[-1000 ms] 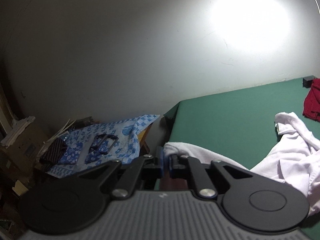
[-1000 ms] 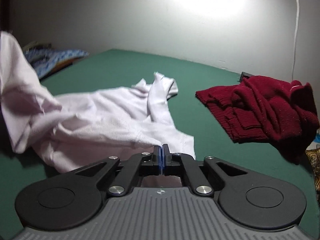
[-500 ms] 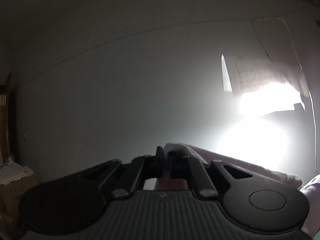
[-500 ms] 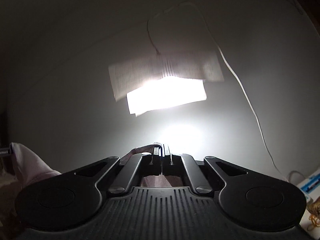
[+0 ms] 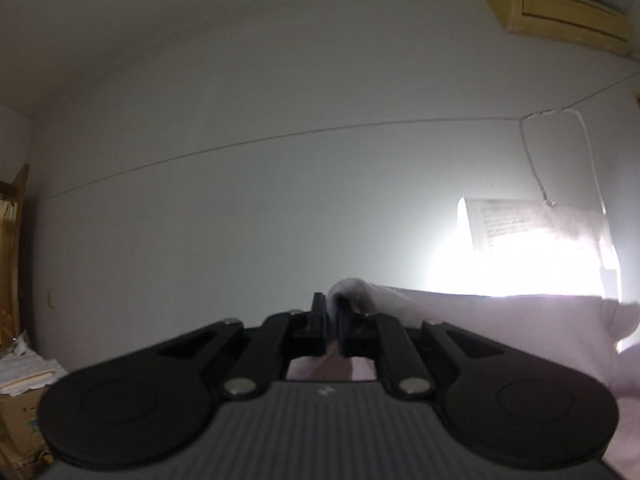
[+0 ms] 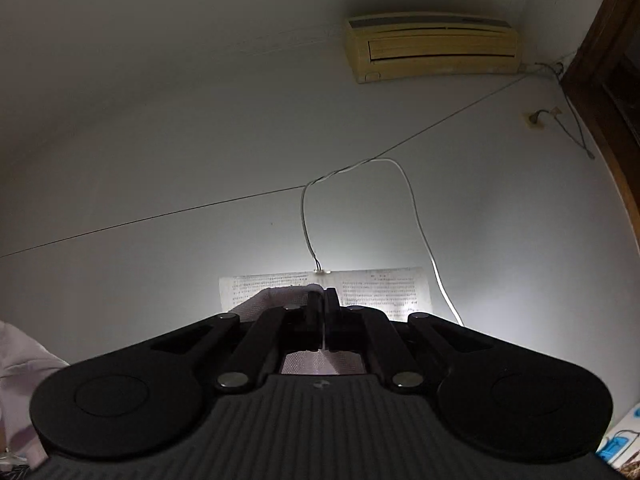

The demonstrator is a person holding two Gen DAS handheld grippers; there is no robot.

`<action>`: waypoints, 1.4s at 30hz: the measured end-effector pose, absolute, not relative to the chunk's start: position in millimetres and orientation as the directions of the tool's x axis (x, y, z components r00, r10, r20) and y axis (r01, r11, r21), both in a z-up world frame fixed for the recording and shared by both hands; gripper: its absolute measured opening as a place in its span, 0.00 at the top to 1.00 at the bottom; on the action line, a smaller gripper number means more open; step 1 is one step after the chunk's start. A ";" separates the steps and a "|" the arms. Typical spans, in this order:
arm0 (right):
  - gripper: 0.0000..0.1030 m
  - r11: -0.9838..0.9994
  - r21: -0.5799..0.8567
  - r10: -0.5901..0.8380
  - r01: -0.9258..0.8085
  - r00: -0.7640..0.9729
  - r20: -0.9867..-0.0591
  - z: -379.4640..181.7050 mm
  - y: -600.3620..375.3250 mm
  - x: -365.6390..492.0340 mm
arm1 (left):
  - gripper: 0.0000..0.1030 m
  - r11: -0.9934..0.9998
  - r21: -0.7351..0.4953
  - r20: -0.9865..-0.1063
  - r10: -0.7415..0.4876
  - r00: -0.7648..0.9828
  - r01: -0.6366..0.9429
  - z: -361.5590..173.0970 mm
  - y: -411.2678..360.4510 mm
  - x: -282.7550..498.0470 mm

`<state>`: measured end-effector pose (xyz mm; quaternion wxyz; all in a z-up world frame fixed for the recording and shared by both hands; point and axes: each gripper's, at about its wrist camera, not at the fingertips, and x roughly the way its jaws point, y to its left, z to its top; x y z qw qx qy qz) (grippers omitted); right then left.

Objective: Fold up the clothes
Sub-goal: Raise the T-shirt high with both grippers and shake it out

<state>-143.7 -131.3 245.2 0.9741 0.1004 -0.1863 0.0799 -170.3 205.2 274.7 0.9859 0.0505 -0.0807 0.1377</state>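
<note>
My left gripper [image 5: 331, 312] clamps a fold of the white garment [image 5: 500, 332], which stretches away to its right. My right gripper [image 6: 322, 308] is pinched on the same garment's edge, cloth trailing left, both raised toward the wall [image 6: 160, 160].

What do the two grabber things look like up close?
Both look the same. The left gripper and right gripper are matte black, with two big round discs at the sides, slanted link bars with shiny silver rivets, and a grey ribbed body bearing a tiny white mark. The narrow fingers are black. No cables or sleeves show.
</note>
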 end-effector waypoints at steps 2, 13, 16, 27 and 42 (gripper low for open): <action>1.00 0.970 0.155 0.117 -0.188 0.917 0.381 244.2 -126.3 -149.0 | 0.91 0.956 0.075 0.170 0.269 0.948 -0.284 273.0 208.1 -175.1; 1.00 0.970 0.169 0.081 -0.174 0.889 0.450 242.7 -117.9 -189.7 | 0.91 0.959 0.076 0.221 0.250 0.943 -0.272 277.9 209.5 -231.5; 1.00 0.968 0.172 0.079 -0.181 0.874 0.480 248.2 -118.4 -200.6 | 0.91 0.961 0.079 0.237 0.242 0.941 -0.267 280.6 213.2 -243.4; 1.00 0.974 0.173 0.050 -0.149 0.878 0.476 268.0 -124.0 -209.5 | 0.89 0.952 0.092 0.264 0.259 0.929 -0.292 300.0 212.9 -265.9; 1.00 0.988 0.128 0.072 -0.090 0.987 0.141 194.7 -128.3 -61.0 | 0.88 0.931 0.201 -0.188 0.341 0.921 -0.304 209.6 195.4 -106.6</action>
